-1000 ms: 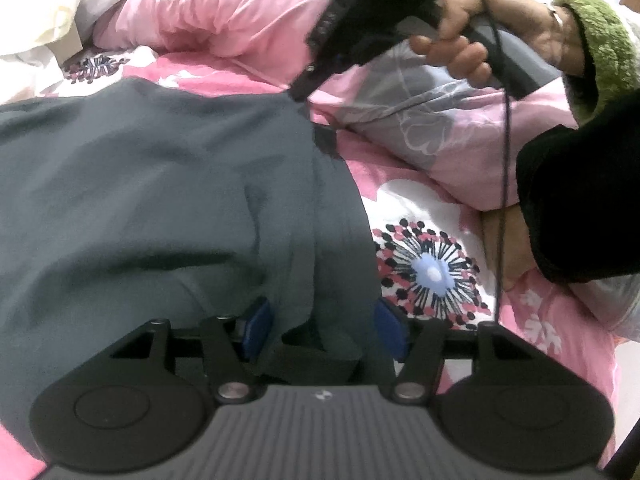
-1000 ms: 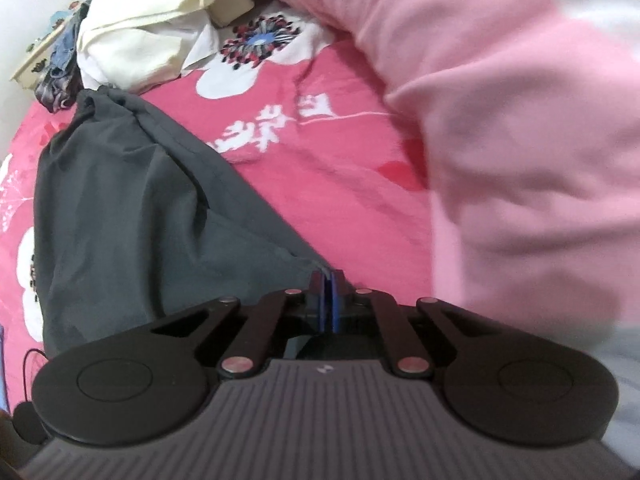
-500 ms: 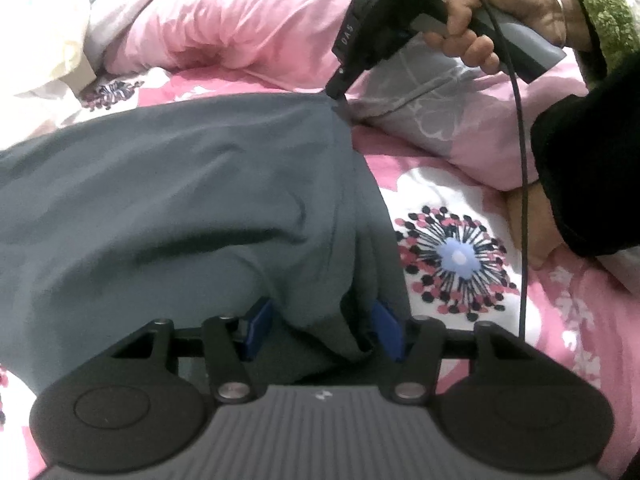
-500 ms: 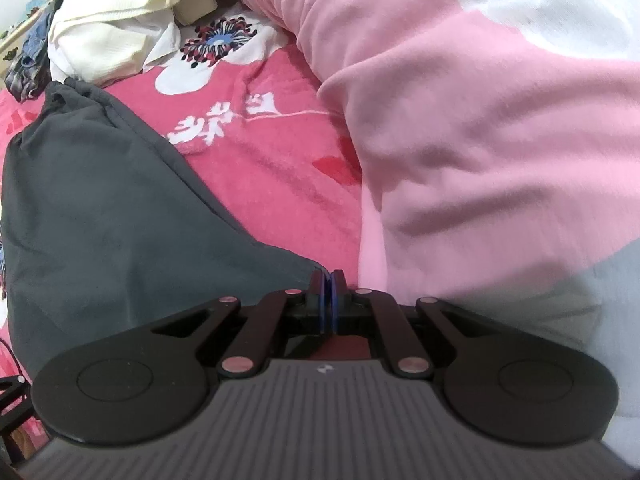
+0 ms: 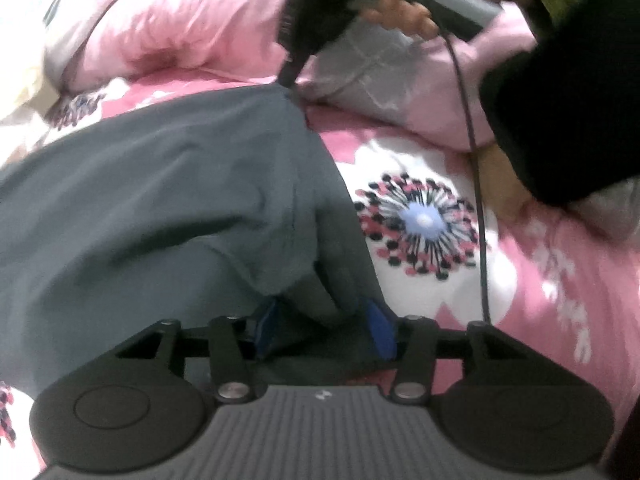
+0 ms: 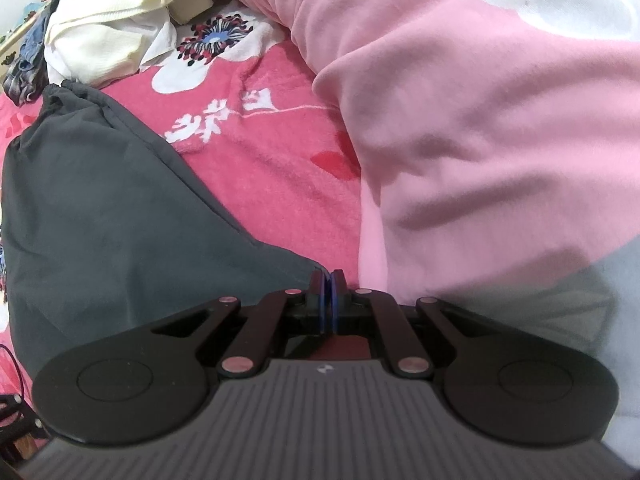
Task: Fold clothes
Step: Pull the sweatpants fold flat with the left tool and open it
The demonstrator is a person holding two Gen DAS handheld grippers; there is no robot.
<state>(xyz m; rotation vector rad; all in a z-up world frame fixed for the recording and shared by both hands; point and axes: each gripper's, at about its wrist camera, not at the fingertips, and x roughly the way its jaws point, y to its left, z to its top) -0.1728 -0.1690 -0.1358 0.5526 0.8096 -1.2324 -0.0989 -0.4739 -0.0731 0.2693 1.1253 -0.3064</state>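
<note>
garment (image 5: 160, 184): soft, limp, light | grip corners | left tool (image 5: 324, 326) closing around bunched cloth | right tool (image 6: 329, 294) pinching corner

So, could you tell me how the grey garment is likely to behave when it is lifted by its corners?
The grey garment looks floppy: it lies in soft creases and bunches between the closing left gripper, so it would probably sag. It seems thin, likely light. Its smooth cloth might slip, though the right gripper pinches one corner.
</note>
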